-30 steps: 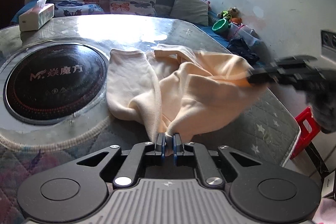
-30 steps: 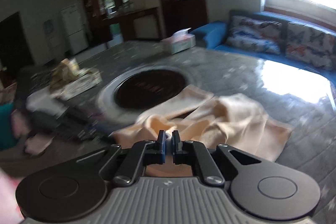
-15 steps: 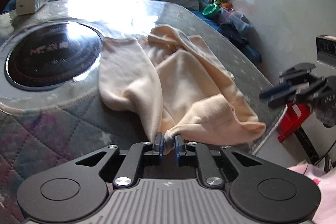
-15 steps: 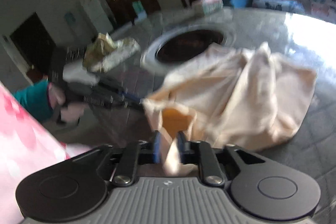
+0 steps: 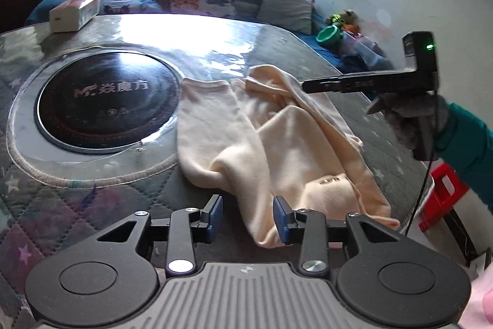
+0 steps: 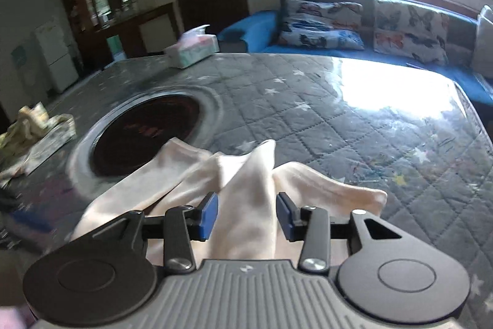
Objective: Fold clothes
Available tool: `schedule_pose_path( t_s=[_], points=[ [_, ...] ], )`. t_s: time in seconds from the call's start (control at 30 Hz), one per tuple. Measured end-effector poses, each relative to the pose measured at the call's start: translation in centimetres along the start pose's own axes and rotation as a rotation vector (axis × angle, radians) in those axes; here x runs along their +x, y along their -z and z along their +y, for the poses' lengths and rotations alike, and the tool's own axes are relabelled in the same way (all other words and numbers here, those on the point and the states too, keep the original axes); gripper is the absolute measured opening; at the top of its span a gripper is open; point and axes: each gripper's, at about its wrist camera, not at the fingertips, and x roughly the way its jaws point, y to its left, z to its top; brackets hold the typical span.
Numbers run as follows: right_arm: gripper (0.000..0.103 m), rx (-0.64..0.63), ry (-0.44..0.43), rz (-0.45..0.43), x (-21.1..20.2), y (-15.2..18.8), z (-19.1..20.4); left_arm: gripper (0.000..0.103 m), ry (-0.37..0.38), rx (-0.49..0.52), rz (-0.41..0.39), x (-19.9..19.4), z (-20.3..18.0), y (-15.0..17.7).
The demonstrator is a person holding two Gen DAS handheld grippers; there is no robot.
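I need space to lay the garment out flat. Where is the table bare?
Bare quilted table lies beyond the garment, toward the sofa, and between the tissue box and the window glare. Crowded: the round cooktop borders the garment, and crumpled cloth sits at the far edge.

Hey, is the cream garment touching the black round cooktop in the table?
Touching. In the left wrist view the garment has its left edge lying over the rim of the cooktop, with no table showing between them.
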Motion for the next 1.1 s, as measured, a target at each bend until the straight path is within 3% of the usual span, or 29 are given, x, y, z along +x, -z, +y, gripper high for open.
schedule_pose_path(
  t_s=[0.13, 0.2, 0.23, 0.27, 0.33, 0.67, 0.97, 1.1],
  points=[
    [0.04, 0.058, -0.009, 0.005, 2.5, -0.2, -0.9, 0.039, -0.012, -0.016, -0.015, 0.6, 0.2, -0.7],
    [0.028, 0.055, -0.017, 0.007, 2.8, -0.1, -0.8, 0.039, -0.014, -0.02, -0.026, 1.1, 0.1, -1.4],
    [0.013, 0.053, -0.018, 0.005, 2.6, -0.1, -0.6, 0.039, -0.015, -0.023, -0.031, 1.5, 0.1, -1.7],
    [0.007, 0.051, -0.019, 0.004, 2.3, 0.0, -0.5, 0.039, -0.015, -0.027, -0.036, 1.8, 0.0, -2.1],
    [0.005, 0.033, 0.009, -0.012, 1.4, 0.1, -0.2, 0.039, -0.015, -0.031, -0.041, 2.8, -0.2, -3.0],
    [0.004, -0.029, 0.233, -0.075, -7.5, 3.1, -0.7, 0.039, -0.034, 0.016, -0.042, 8.6, -1.6, -7.3],
    [0.005, 0.093, 0.416, 0.02, -11.5, 9.1, -3.5, 0.039, -0.067, 0.068, -0.064, 13.1, -2.5, -10.7],
    [0.013, 0.15, 0.464, 0.034, -12.5, 10.9, -4.5, 0.037, -0.105, 0.084, -0.069, 15.0, -2.2, -11.5]
  ],
)
